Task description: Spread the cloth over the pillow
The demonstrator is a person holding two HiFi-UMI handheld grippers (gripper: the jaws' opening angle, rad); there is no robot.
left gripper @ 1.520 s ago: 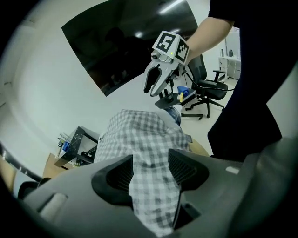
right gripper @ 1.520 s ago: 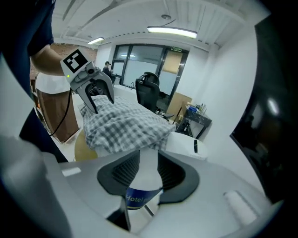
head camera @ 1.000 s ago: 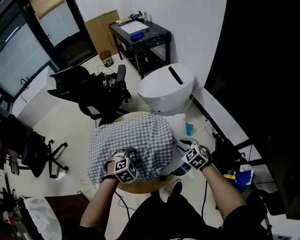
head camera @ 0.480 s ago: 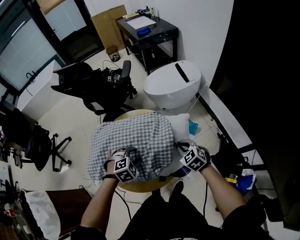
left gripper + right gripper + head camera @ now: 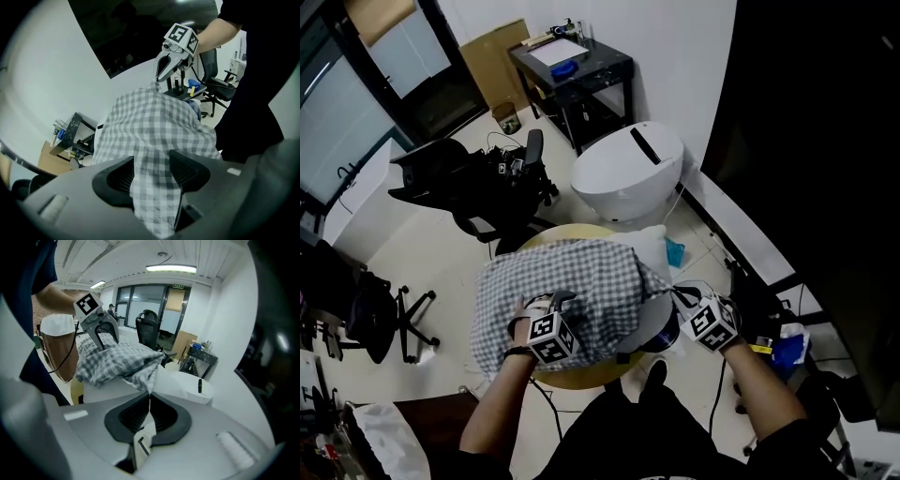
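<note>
Both grippers pinch the cloth point(image 5: 572, 281): left gripper point(image 5: 547, 303) a thick fold, right gripper point(image 5: 676, 300) its thin edge. Advise drawing that edge toward 2 o'clock, covering the bare pillow point(image 5: 652, 247).

Black desk point(image 5: 581, 70) and office chair point(image 5: 455, 178) stand on pale floor point(image 5: 441, 258) beside white wall point(image 5: 675, 56).

A second ago the right tongs point(image 5: 677, 298) stood apart beside the right edge of the checked cloth point(image 5: 572, 286); they have since closed on that edge, and a thin fold of it now runs between the pads; the tongs have drawn off to the right and a little upward, away from the white pillow point(image 5: 652, 246); the edge, which lay draped down the pillow's side, now lifts clear as a taut flap with a dark gap beneath it.
</note>
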